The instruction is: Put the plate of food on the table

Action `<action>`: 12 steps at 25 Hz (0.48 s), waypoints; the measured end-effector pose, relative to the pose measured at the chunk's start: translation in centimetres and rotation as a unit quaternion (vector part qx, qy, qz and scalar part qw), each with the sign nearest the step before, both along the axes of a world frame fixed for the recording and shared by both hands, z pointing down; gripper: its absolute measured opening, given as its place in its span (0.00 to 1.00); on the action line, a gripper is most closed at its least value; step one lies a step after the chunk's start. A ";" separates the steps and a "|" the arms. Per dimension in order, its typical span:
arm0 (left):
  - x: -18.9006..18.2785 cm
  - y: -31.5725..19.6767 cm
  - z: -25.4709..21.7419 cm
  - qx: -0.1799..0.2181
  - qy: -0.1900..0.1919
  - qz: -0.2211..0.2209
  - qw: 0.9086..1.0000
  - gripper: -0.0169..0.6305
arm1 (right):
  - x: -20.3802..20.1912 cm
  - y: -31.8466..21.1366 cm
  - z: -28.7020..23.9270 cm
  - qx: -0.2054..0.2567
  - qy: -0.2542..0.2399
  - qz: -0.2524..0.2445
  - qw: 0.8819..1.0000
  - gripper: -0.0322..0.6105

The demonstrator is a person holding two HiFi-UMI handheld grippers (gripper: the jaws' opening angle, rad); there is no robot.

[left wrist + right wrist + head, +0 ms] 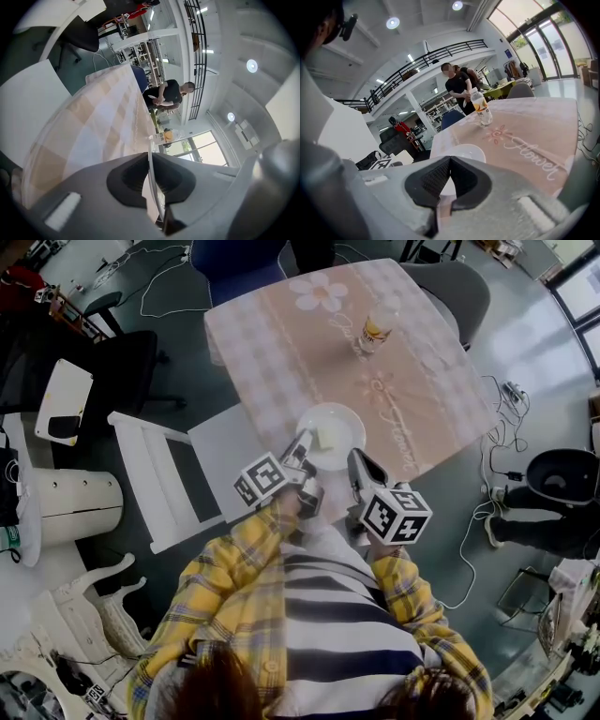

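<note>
A white plate (pixel 333 432) with a pale piece of food (pixel 322 438) lies at the near edge of the table (pixel 412 409), which wears a pink checked cloth. My left gripper (pixel 307 443) is shut on the plate's near-left rim. In the left gripper view that rim (pixel 150 145) runs edge-on as a thin white line between the pads of the left gripper (pixel 150 158). My right gripper (pixel 357 462) is shut and empty, just off the plate's near-right edge. Beyond the closed tips of the right gripper (pixel 449 160) the plate (pixel 464 151) shows on the cloth.
A drink bottle (pixel 378 326) (pixel 480 108) stands upright at the table's far side. A white chair (pixel 159 474) stands left of the table, a grey one (pixel 455 282) at the far right. Cables (pixel 492 456) trail over the floor. A person in black (pixel 457 86) stands beyond the table.
</note>
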State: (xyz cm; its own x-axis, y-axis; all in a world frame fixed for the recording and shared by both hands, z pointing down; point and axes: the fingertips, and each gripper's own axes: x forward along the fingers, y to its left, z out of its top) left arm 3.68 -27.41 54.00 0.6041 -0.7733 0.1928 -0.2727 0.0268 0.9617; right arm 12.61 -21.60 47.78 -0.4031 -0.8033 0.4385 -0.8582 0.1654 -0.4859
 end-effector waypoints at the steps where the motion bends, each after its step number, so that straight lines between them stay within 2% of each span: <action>1: 0.2 -0.3 0.2 -0.002 0.000 -0.002 1.000 0.05 | 0.2 -0.3 0.1 -0.002 -0.001 -0.001 1.000 0.05; 12: 1.8 -5.0 1.0 -0.008 0.000 -0.019 1.000 0.05 | 2.6 -4.4 0.6 -0.009 -0.002 -0.011 1.000 0.05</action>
State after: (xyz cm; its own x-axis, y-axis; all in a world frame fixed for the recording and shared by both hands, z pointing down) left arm 5.43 -32.38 55.00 0.5742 -0.7927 0.2047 -0.2713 0.0518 0.9611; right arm 15.26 -26.03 48.39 -0.4225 -0.7860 0.4513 -0.8523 0.1752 -0.4928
